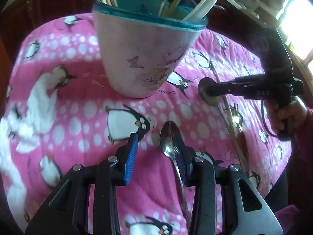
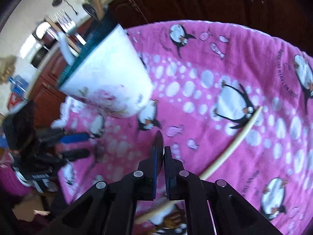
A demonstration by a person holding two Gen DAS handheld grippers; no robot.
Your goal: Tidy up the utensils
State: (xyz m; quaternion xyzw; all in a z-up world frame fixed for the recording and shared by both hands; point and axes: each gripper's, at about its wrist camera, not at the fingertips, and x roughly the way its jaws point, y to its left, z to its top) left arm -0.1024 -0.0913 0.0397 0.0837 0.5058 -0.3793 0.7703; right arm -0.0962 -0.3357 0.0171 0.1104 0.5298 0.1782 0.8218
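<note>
A pink cup point(image 1: 144, 58) with a teal rim stands on the penguin blanket point(image 1: 78, 117) and holds several utensils. My left gripper point(image 1: 156, 148) is open just in front of it. A metal spoon point(image 1: 169, 139) lies between its jaws, leaning along the right finger, and the blue pad point(image 1: 133, 152) stands clear of it. My right gripper point(image 2: 163, 152) is shut on a thin dark round utensil head point(image 2: 159, 141); its handle is hidden. In the left wrist view the right gripper point(image 1: 205, 93) hovers right of the cup. The left gripper point(image 2: 74, 146) shows blurred at the left of the right wrist view.
A fork point(image 1: 236, 115) and a long pale chopstick point(image 2: 234, 143) lie on the blanket to the right of the cup point(image 2: 109, 82). Dark wooden cabinets point(image 2: 215, 0) stand behind the blanket's far edge. A hand point(image 1: 291, 113) holds the right gripper's grip.
</note>
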